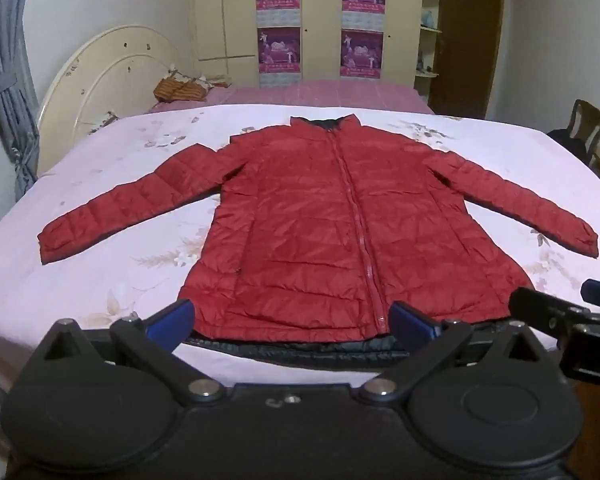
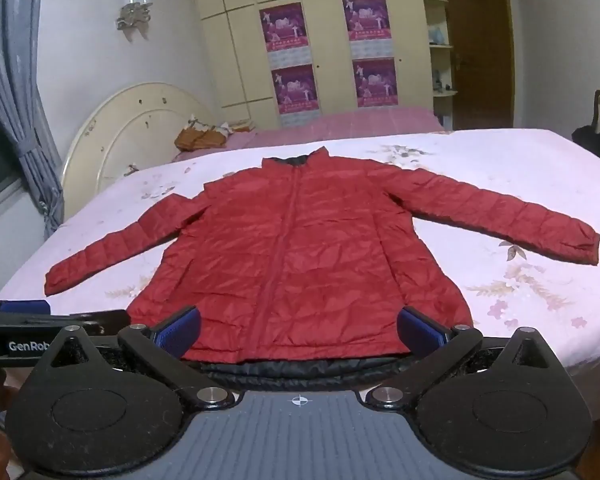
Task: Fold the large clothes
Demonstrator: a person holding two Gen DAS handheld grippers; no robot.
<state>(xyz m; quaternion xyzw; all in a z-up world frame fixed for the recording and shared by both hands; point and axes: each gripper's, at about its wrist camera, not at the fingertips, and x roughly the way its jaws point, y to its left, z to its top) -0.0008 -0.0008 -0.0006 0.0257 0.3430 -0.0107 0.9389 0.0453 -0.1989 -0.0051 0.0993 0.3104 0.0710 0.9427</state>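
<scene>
A red quilted jacket (image 1: 320,224) (image 2: 300,256) lies flat on the bed, zipped up, collar far from me, both sleeves spread out to the sides. Its dark lining shows along the near hem. My left gripper (image 1: 292,320) hovers open just short of the hem's left half, blue pads wide apart, nothing between them. My right gripper (image 2: 300,330) is open too, above the hem's right half and holding nothing. In the left wrist view the right gripper's fingers (image 1: 548,308) show at the right edge.
The bed (image 1: 80,280) has a pale floral sheet (image 2: 540,280). A cream headboard (image 1: 100,76) and an orange bundle (image 1: 180,90) are at the far left. A wardrobe with purple posters (image 2: 292,60) stands behind. A dark chair (image 1: 584,128) is at the right.
</scene>
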